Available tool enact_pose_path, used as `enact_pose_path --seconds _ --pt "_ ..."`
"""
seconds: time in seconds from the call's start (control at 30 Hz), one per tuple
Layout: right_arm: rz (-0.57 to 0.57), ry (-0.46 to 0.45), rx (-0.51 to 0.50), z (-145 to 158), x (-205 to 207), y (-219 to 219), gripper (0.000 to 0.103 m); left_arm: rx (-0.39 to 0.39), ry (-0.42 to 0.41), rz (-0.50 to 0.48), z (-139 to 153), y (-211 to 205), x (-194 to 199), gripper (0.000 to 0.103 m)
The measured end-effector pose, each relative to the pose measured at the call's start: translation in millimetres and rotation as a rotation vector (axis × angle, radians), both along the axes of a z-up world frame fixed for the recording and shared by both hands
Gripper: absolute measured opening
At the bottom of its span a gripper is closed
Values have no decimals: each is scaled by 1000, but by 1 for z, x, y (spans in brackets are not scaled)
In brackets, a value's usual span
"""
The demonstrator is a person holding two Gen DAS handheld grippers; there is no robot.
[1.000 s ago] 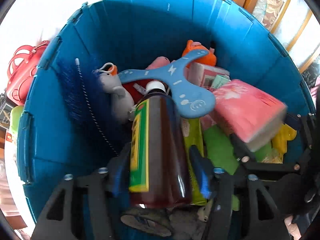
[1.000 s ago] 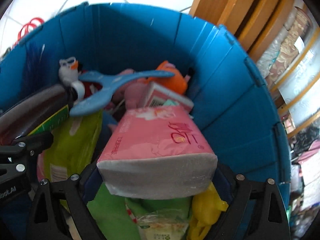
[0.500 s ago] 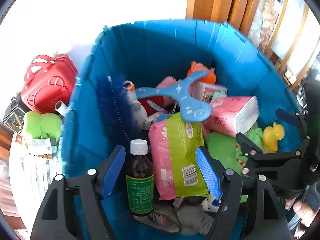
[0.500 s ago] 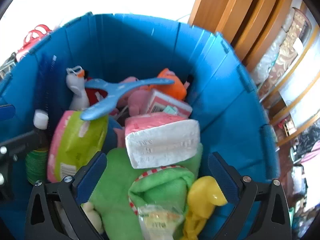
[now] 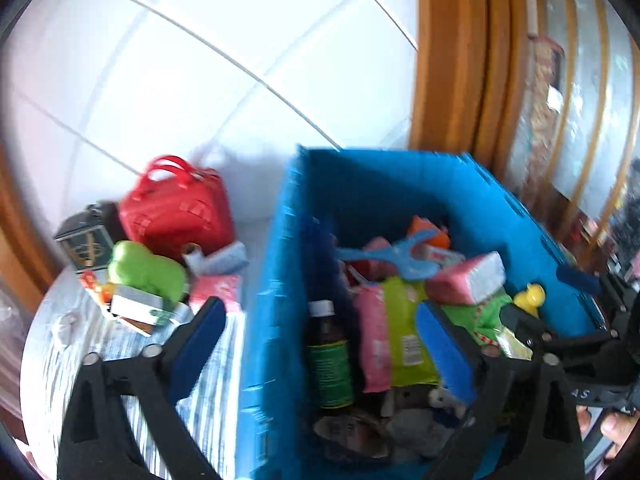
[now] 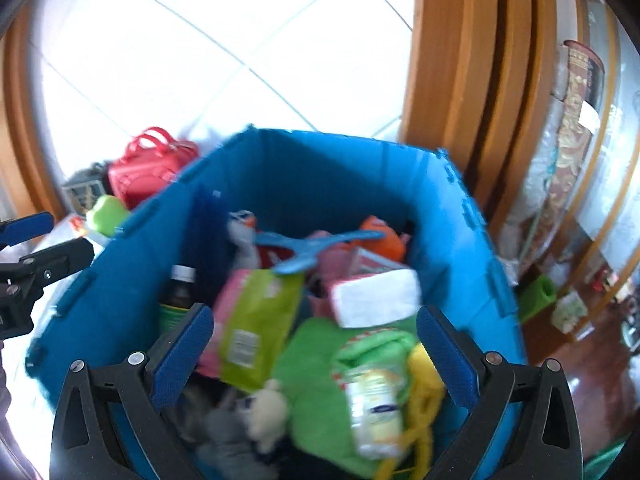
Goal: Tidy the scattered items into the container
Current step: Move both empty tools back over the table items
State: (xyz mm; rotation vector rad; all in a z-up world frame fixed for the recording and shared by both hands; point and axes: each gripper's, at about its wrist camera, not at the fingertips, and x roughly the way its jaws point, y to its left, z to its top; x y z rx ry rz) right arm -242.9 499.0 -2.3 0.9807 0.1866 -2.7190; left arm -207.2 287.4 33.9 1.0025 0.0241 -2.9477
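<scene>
Both my left gripper (image 5: 320, 344) and right gripper (image 6: 316, 352) hang released and empty above the blue plastic crate (image 5: 280, 280), already heaped full. A red handbag (image 5: 176, 208) and green plush (image 5: 144, 272) wait on the tabletop (image 5: 72, 344) outside.

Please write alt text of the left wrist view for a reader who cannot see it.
The open, empty left gripper hovers over the left wall of a blue bin filled with items, including a brown bottle. Left of the bin lie a red bag and a green toy.
</scene>
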Motion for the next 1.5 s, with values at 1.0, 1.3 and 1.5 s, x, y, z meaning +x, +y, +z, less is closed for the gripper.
enact_pose_path --seconds 1.0,1.3,1.5 --pt "227 35 -100 8 59 -351 103 68 -33 245 -74 -397 81 102" --pt "130 -137 -39 -55 6 -429 103 120 -123 279 -119 -494 43 102" --pt "59 -188 -12 -81 -52 -437 103 147 -164 270 -139 -507 -11 102"
